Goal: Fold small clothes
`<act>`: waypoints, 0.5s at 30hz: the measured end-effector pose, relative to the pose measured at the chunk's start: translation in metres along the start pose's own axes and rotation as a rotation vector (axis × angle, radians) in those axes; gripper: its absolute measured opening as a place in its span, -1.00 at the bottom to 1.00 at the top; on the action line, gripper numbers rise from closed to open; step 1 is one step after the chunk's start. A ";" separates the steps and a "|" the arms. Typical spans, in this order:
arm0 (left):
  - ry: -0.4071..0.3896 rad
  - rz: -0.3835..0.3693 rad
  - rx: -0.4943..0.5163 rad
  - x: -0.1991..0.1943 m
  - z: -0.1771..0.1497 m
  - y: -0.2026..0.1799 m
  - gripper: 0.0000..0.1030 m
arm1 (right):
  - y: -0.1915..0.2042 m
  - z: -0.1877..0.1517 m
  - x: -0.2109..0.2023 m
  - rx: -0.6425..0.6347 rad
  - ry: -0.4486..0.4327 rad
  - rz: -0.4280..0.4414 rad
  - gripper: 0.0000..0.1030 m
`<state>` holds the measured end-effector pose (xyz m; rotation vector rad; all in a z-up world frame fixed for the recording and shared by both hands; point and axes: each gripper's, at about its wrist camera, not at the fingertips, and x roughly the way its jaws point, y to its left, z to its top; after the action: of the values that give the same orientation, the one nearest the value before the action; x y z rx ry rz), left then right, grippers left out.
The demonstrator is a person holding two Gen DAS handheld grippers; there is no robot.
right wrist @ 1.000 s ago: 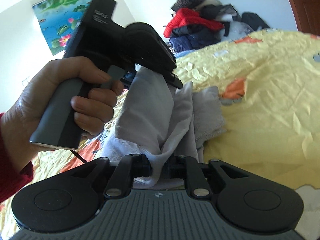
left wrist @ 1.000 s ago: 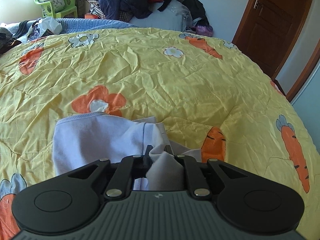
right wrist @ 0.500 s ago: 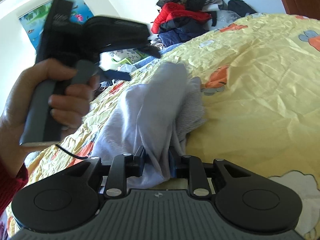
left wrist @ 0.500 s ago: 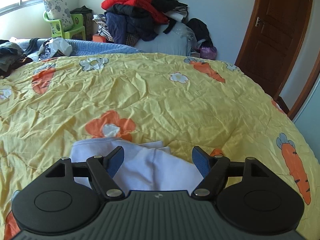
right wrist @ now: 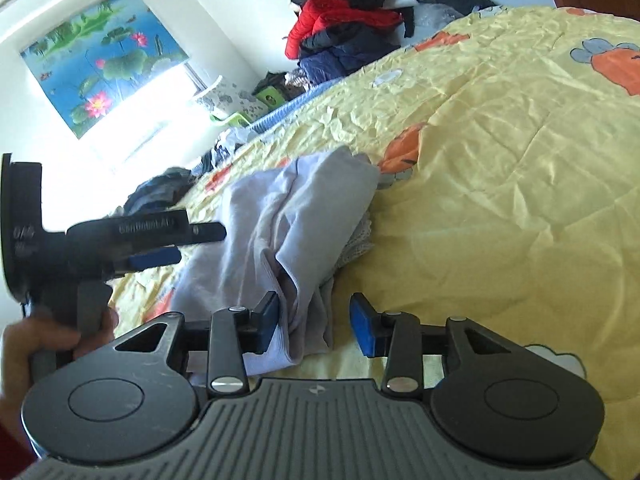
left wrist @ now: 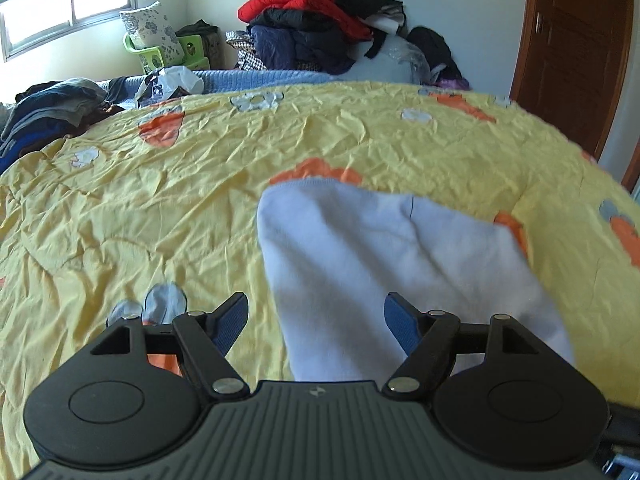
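Both hand-held grippers, left (left wrist: 316, 322) and right (right wrist: 313, 323), have let go and gape wide; the garment (left wrist: 384, 264) now lies folded on the bed (left wrist: 160, 208).

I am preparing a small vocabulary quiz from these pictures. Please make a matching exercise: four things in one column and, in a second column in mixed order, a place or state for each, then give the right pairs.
Things
1. left tool
2. pale lavender garment
3. red jacket
4. lotus picture

Places or states
A. on top of the clothes pile by the far wall
B. open, holding nothing
C. on the wall, above the bright window
D. lying on the yellow quilt

Pairs: 1-B, 2-D, 3-A, 4-C
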<state>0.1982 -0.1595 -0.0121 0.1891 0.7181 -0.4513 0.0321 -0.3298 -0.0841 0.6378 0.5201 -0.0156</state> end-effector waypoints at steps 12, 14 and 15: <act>-0.008 0.011 0.017 -0.002 -0.018 -0.005 0.56 | 0.008 0.000 0.000 -0.022 0.003 -0.022 0.02; -0.010 0.012 0.019 -0.002 -0.020 -0.005 0.57 | 0.008 0.000 0.000 -0.022 0.005 -0.020 0.04; -0.009 0.012 0.019 -0.002 -0.021 -0.004 0.57 | 0.008 0.000 -0.001 -0.021 0.006 -0.016 0.07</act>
<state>0.1823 -0.1560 -0.0259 0.2088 0.7037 -0.4477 0.0325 -0.3234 -0.0796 0.6132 0.5303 -0.0237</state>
